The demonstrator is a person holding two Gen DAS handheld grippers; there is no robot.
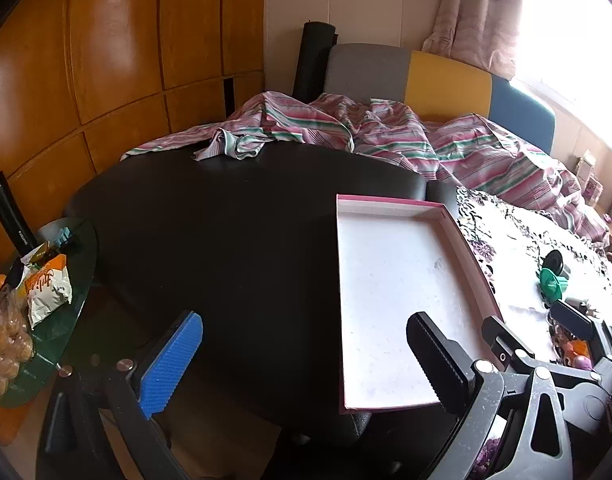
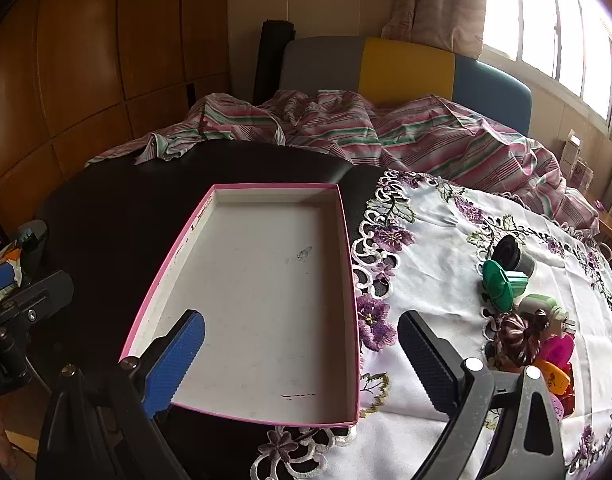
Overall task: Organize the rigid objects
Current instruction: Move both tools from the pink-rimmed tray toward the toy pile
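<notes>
1. One pink-rimmed tray (image 2: pixel 262 300) is sitting empty on the dark table (image 2: pixel 118 208).
2. Small objects (image 2: pixel 505 284) are lying clustered on the floral cloth (image 2: pixel 433 240), right of it.
3. Left gripper (image 1: pixel 306 364) and right gripper (image 2: pixel 302 364) are hovering wide, grasping nothing.

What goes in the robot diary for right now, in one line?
left gripper open, holding nothing | right gripper open, holding nothing | pink box empty | green cap and other small things on cloth
</notes>
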